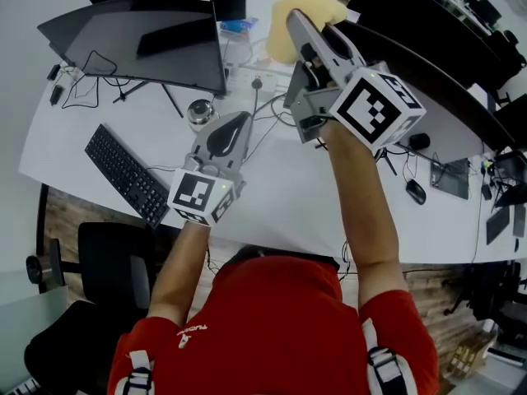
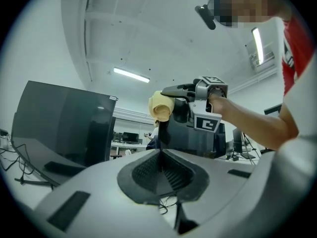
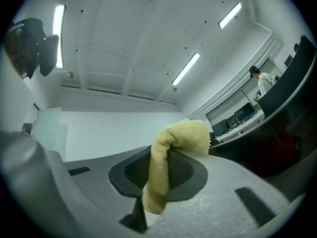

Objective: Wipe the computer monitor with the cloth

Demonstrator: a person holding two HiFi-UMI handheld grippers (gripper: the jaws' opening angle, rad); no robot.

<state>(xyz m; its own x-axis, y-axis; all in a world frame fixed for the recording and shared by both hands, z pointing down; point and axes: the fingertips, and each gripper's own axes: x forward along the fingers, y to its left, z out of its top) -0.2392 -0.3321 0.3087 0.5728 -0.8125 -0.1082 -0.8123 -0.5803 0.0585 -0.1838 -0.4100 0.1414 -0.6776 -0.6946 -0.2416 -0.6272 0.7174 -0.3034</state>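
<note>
— What's held?
— A fluffy yellow cloth, pinched in the right tool, raised over the white bench.
— The target?
— The dark flat monitor stands left of it; left tool closed, empty.

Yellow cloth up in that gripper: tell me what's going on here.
A person in a red top is at a white desk with a gripper in each hand. The right gripper is shut on the yellow cloth, held up beside the top edge of the dark monitor on the right; contact can't be made out. The left gripper is shut with nothing in it, low over the desk near a second monitor and a keyboard.
</note>
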